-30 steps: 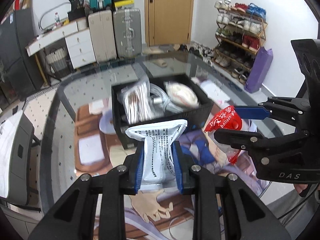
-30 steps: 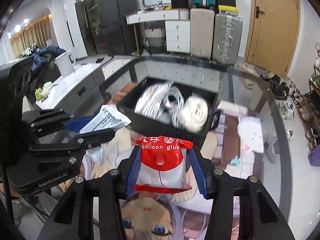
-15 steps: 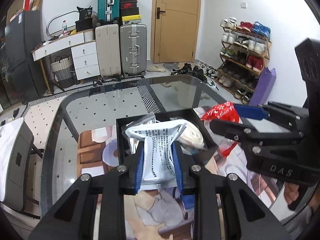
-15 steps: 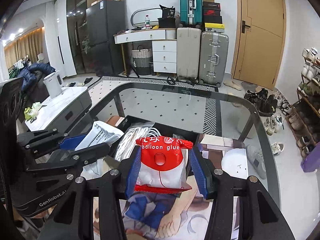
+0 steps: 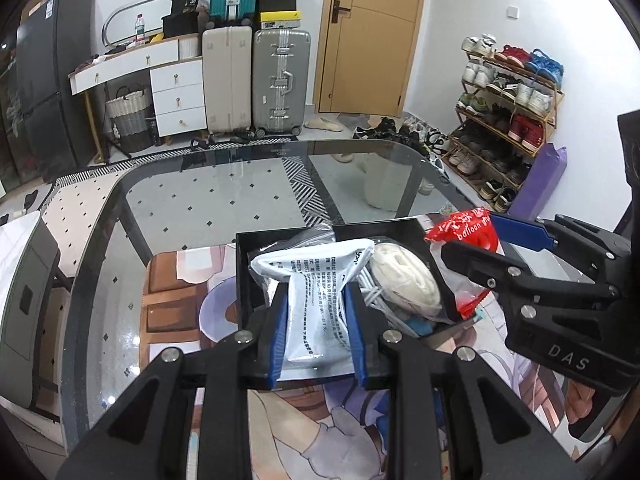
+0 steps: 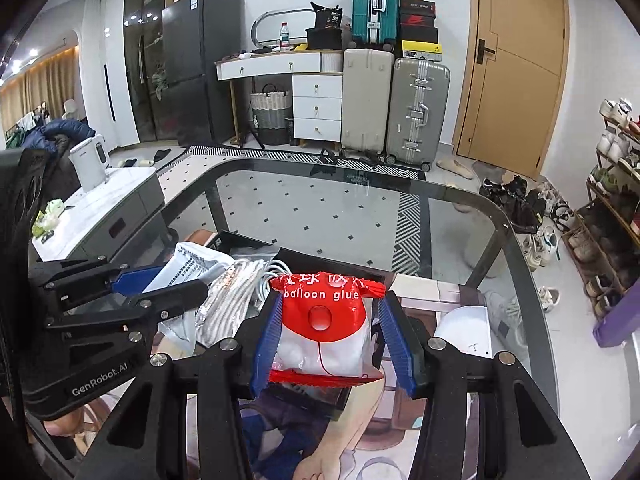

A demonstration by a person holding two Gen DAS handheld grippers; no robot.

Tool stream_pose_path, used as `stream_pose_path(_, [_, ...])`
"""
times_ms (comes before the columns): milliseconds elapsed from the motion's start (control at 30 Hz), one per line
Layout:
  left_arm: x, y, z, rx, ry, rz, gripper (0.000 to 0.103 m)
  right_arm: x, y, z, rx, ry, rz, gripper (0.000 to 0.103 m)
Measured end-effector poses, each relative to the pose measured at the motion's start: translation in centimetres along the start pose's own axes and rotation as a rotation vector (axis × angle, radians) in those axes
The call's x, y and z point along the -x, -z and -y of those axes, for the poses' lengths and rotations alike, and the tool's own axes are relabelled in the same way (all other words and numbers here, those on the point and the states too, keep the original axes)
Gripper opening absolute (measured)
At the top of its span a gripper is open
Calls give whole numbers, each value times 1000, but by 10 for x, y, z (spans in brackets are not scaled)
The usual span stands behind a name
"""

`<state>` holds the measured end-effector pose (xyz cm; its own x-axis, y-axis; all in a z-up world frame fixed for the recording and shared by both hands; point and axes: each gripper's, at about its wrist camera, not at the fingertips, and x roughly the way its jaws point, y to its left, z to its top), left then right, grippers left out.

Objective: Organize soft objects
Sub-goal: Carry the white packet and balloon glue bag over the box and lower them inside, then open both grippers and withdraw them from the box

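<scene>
My left gripper [image 5: 317, 334] is shut on a white printed pouch [image 5: 316, 300], which it holds up over the near wall of a black bin [image 5: 288, 238]. The bin holds a silvery bag, white cables and a cream roll [image 5: 404, 276]. My right gripper [image 6: 329, 340] is shut on a red and white "balloon glue" packet [image 6: 324, 324], held over the bin's right side. In the left wrist view the right gripper [image 5: 492, 240] comes in from the right with the red packet [image 5: 464, 236]. The right wrist view shows the left gripper [image 6: 160, 280] and the pouch [image 6: 192, 266] at the left.
The bin stands on a printed mat [image 5: 172, 300] spread over a glass table [image 5: 224, 188]. A white disc [image 6: 468, 328] lies on the mat to the bin's right. Suitcases [image 5: 280, 80], a drawer unit and a shoe rack [image 5: 508, 92] stand beyond the table.
Both grippers have moved forward to the bin, each still holding its packet. The bin has slid down and nearer in both views, now lying under the fingers.
</scene>
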<state>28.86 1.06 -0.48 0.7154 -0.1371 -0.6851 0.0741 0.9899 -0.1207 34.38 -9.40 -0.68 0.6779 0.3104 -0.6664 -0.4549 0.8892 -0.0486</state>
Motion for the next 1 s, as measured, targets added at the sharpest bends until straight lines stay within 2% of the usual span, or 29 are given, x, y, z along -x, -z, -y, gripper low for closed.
stream_pose_path(433, [-27,3,-8,59,22,-55,25,-35,0,-5,40,-8,-40,49])
stream_pose_path(1000, [-36,11,-11,81,42,-78,27,-59,14,-9,25,-66,-116,49])
